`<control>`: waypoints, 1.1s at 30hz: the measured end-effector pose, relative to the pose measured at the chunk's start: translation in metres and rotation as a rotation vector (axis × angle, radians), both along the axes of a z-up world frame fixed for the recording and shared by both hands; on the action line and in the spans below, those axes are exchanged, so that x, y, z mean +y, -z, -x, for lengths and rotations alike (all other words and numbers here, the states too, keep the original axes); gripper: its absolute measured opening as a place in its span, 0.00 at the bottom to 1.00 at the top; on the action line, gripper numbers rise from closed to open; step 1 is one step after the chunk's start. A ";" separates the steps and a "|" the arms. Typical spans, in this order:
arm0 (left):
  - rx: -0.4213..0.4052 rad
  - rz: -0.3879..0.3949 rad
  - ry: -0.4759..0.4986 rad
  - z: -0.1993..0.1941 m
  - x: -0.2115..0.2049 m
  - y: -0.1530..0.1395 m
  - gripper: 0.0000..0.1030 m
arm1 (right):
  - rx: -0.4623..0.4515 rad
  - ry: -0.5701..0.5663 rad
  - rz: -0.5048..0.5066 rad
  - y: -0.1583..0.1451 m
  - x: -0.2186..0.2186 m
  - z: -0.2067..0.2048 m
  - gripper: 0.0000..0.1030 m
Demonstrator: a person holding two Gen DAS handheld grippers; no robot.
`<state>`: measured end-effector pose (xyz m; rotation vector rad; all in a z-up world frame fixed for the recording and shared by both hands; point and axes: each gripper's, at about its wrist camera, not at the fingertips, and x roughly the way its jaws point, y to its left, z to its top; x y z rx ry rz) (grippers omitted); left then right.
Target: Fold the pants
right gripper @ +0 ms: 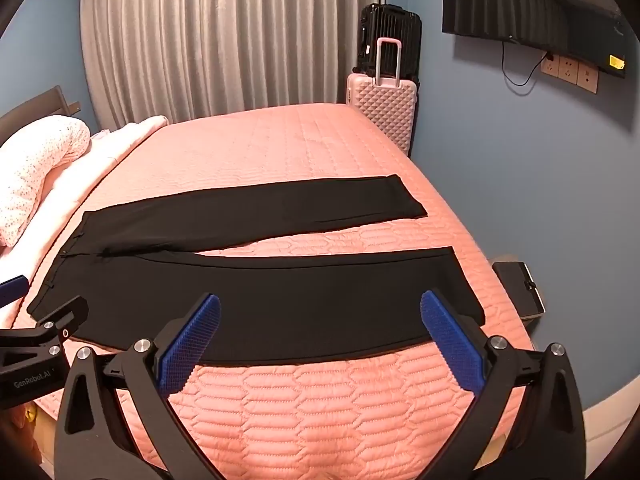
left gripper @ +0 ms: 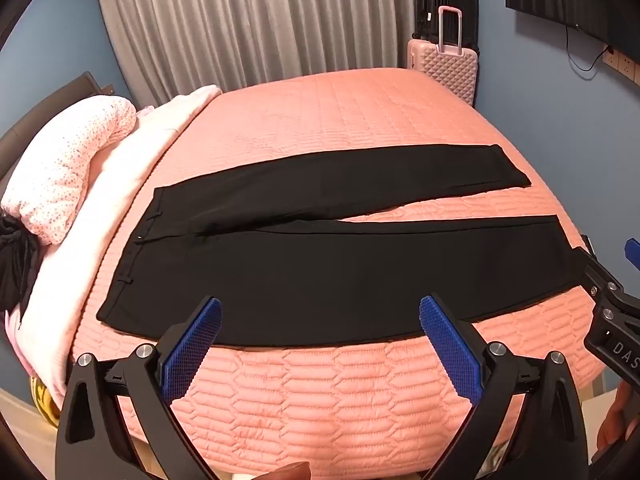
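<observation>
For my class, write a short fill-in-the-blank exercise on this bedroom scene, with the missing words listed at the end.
1. The black pants lie spread flat on a quilted bedspread coloured ____.
2. The waistband points toward the ____ side of both views.
3. The jaws of the left gripper and the right gripper stand ____, with nothing held.
4. Beside the curtain, a pink ____ stands upright.

Missing words: pink; left; open; suitcase

This is a bedroom in a home: a big bed (right gripper: 304,152) with a pink cover, grey curtains (right gripper: 216,36), two suitcases (right gripper: 384,108) and a wall TV (right gripper: 532,12).
</observation>
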<state>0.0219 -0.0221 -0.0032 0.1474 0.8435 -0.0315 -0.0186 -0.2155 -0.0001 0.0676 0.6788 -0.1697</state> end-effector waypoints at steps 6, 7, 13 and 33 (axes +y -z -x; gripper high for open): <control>0.014 -0.019 -0.022 -0.033 0.007 0.009 0.95 | 0.039 -0.017 0.027 0.009 0.003 -0.034 0.96; 0.016 -0.024 -0.026 -0.040 0.007 0.008 0.95 | 0.046 -0.018 0.035 0.008 0.002 -0.038 0.96; 0.019 -0.036 -0.041 -0.054 0.014 -0.018 0.95 | 0.089 -0.011 0.059 -0.013 0.009 -0.057 0.96; -0.061 0.003 -0.043 -0.025 0.029 -0.019 0.95 | 0.003 0.030 0.029 -0.030 0.036 -0.036 0.96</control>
